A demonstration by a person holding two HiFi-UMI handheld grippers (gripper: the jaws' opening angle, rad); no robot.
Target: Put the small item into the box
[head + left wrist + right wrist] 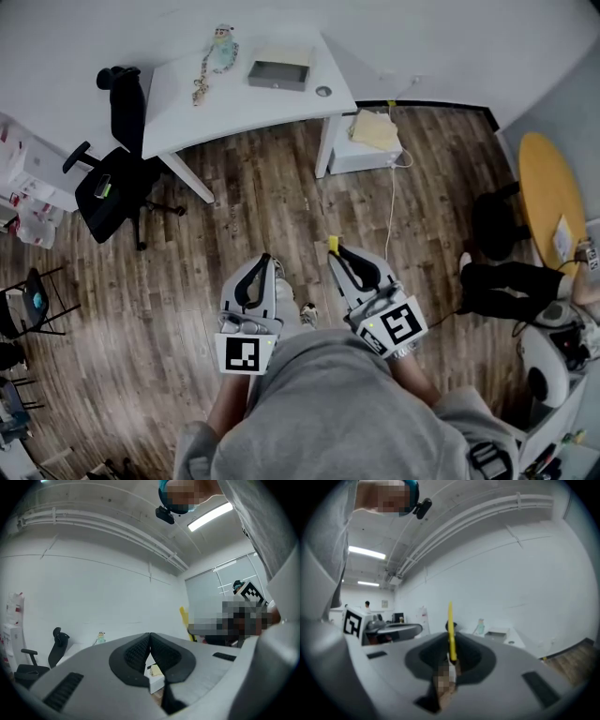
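While the fingers (433, 654) of the right gripper (451, 640) pinch only the lower end of the thin yellow item (450, 618), seemingly a flat strip, it may tilt or slip out on the way to the grey box (278, 73) on the white table (187, 103), well apart. The left gripper (150, 635) gives no support, its fingers (133, 656) pressed together on nothing.
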